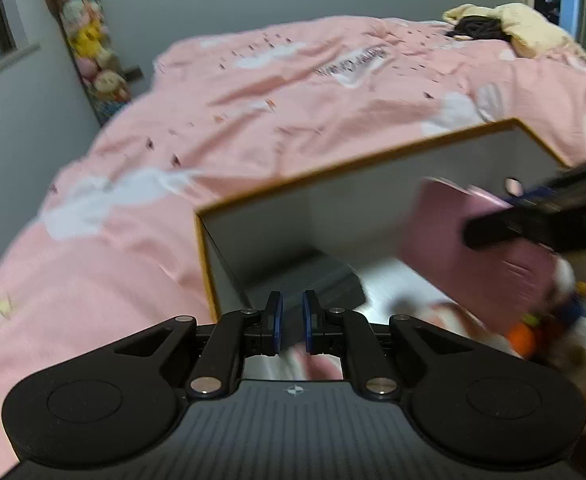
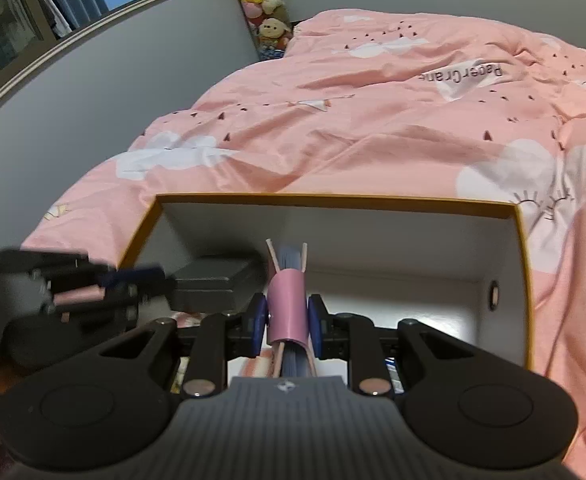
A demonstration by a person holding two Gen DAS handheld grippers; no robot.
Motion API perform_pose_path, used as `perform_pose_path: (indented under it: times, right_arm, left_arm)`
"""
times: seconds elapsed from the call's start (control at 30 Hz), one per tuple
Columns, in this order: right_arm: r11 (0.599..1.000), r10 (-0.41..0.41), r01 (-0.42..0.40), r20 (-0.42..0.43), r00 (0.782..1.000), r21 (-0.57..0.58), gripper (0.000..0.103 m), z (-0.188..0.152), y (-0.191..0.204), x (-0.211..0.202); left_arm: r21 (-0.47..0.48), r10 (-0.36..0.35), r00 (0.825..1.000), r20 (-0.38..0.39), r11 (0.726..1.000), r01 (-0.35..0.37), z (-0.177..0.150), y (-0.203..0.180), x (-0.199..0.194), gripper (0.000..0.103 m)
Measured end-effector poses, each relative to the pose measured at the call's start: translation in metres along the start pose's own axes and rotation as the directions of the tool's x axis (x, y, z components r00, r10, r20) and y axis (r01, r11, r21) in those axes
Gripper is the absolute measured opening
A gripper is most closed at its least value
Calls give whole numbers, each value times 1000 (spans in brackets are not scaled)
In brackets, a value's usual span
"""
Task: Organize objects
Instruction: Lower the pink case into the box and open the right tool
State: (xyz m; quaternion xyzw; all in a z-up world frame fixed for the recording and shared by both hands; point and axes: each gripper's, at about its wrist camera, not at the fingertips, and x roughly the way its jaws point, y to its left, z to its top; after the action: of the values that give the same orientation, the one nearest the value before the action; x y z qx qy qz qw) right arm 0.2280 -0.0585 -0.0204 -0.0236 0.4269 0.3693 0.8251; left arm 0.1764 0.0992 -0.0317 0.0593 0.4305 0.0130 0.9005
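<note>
A white box with an orange rim (image 2: 333, 199) lies on the pink bed; it also shows in the left wrist view (image 1: 333, 168). My right gripper (image 2: 287, 316) is shut on a pink notebook (image 2: 287, 304), held edge-on above the box's inside. The notebook shows blurred in the left wrist view (image 1: 473, 248), with the right gripper (image 1: 533, 220) on it. A dark grey flat case (image 2: 209, 284) lies in the box's left corner; it also shows in the left wrist view (image 1: 317, 280). My left gripper (image 1: 292, 320) is nearly shut and empty, near the box's left front corner.
The pink duvet (image 1: 253, 112) covers the bed around the box. Small colourful items (image 1: 533, 328) lie in the box at the right. A strip of plush toys (image 2: 261, 0) hangs on the grey wall. Cream and black cloth (image 1: 493, 24) lies at the far side.
</note>
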Motion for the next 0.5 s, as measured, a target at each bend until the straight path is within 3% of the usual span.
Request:
perform_pose_path:
  times: [0.13,0.3,0.5]
  right_arm:
    - [1000,16,-16,2,1000,-12,24,3,8,4]
    - [998,54,-54,-3,999,-34,24,6,17,3]
    - [989,121,-123,-24,992,-80,24,8,27,1]
  left_arm:
    - [-17,-67,997,-35,998,66,-13,-5,-4,12]
    - [27,-50,998,-48,998,51,-17,-17,4,12]
    - [8,-45,994,-99,999,46,-25,-19,13,10]
